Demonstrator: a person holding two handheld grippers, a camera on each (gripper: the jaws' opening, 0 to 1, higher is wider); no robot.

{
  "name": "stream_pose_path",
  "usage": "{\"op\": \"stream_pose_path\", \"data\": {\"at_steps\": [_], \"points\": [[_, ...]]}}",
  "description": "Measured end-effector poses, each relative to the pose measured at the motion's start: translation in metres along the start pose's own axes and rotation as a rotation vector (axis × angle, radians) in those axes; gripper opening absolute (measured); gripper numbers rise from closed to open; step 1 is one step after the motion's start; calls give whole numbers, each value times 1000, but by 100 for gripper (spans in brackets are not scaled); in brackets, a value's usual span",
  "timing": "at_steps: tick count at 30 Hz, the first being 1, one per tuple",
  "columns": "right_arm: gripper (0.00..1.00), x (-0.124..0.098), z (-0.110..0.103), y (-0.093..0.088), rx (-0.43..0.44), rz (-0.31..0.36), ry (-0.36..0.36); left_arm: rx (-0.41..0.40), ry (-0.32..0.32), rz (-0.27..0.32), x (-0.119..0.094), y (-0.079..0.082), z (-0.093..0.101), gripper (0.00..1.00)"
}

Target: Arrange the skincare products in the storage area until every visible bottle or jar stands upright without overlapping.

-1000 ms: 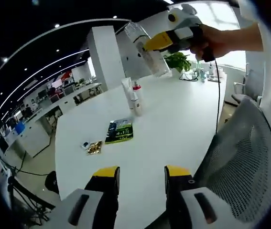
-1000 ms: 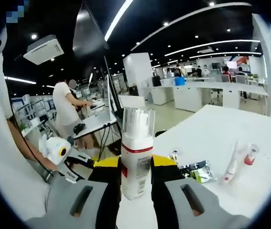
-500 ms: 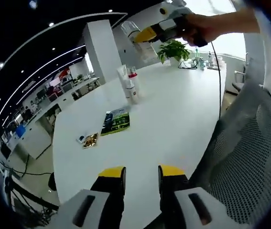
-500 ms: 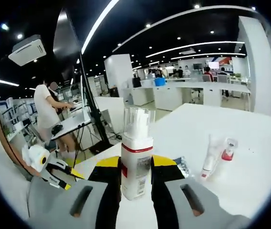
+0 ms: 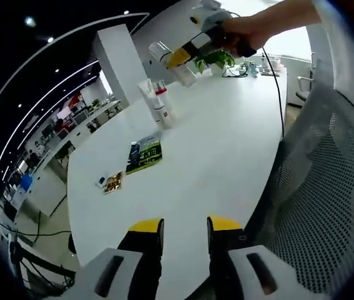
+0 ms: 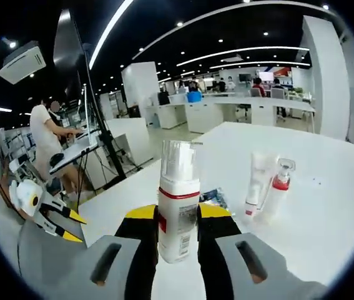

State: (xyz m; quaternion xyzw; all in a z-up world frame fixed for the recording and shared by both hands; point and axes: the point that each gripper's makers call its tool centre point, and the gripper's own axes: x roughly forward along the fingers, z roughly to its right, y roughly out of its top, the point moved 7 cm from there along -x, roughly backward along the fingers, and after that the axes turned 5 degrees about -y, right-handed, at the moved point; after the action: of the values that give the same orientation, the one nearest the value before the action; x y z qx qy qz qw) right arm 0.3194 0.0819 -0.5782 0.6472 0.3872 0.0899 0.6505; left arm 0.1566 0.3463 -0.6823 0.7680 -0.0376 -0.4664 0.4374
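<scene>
My right gripper (image 6: 178, 219) is shut on a white pump bottle (image 6: 178, 187) with a red band and a clear cap, held upright above the white table (image 6: 326, 206). Just ahead to the right, a white tube (image 6: 255, 183) and a small red-capped bottle (image 6: 276, 189) stand side by side. The left gripper view shows the same pair as tube (image 5: 146, 94) and red-capped bottle (image 5: 159, 105), with the right gripper (image 5: 180, 57) holding the pump bottle (image 5: 185, 75) in the air beside them. My left gripper (image 5: 185, 226) is open, low at the table's near edge, with nothing between its jaws.
A green-and-black packet (image 5: 144, 155) and a small gold packet (image 5: 110, 182) lie flat on the table. A potted plant (image 5: 214, 59) stands at the far end. A grey mesh chair (image 5: 326, 206) is close on the right. A person (image 6: 44, 137) stands at a desk beyond a tripod (image 6: 98, 134).
The right gripper has carried the pump bottle farther over the table, nearer the tube and the red-capped bottle. The left gripper's jaws have narrowed a little.
</scene>
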Motion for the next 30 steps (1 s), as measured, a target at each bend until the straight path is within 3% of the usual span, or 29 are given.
{"op": "stream_pose_path", "data": {"at_steps": [12, 21, 30], "points": [[21, 3, 44, -21, -24, -43, -85, 3, 10, -20, 1, -2, 0, 28], [21, 16, 73, -25, -91, -21, -126, -14, 16, -47, 3, -6, -2, 28], [21, 38, 95, -33, -71, 14, -139, -17, -2, -90, 6, -11, 0, 27]]}}
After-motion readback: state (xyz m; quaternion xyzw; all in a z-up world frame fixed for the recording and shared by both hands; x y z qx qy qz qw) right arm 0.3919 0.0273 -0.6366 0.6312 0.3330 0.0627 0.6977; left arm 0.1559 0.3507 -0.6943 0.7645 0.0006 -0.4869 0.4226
